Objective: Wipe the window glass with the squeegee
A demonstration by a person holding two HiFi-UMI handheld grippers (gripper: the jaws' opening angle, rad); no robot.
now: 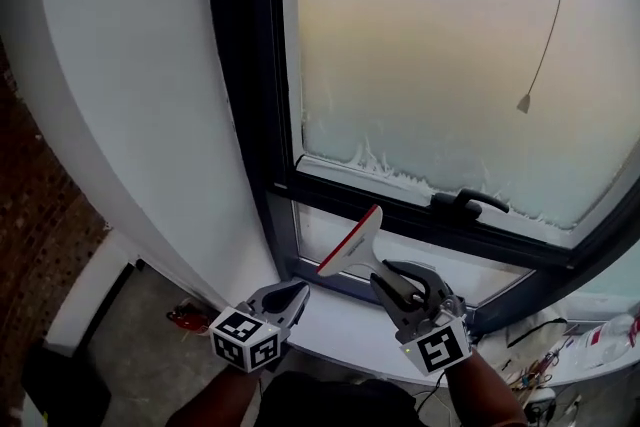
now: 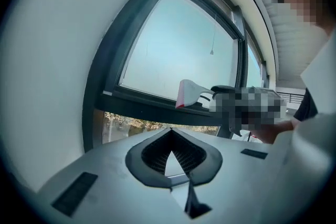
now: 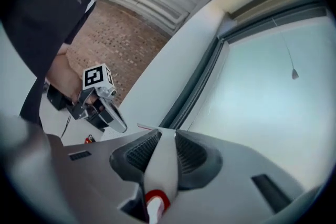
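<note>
Holding the squeegee (image 1: 352,243), right gripper (image 1: 393,281) sits below window handle (image 1: 468,203) (black).

Grey left gripper (image 1: 297,291), right gripper (image 1: 392,278) — black ribbed pads (image 2: 156,153), white marker cubes (image 1: 245,337).

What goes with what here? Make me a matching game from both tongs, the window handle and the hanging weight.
1 left tongs
2 right tongs
3 black lever window handle
4 small grey weight on a cord

a hangs before the frosted glass
b shut, empty
c on the dark frame bar
d shut on the white, red-edged squeegee

Pairs: 1-b; 2-d; 3-c; 4-a
</note>
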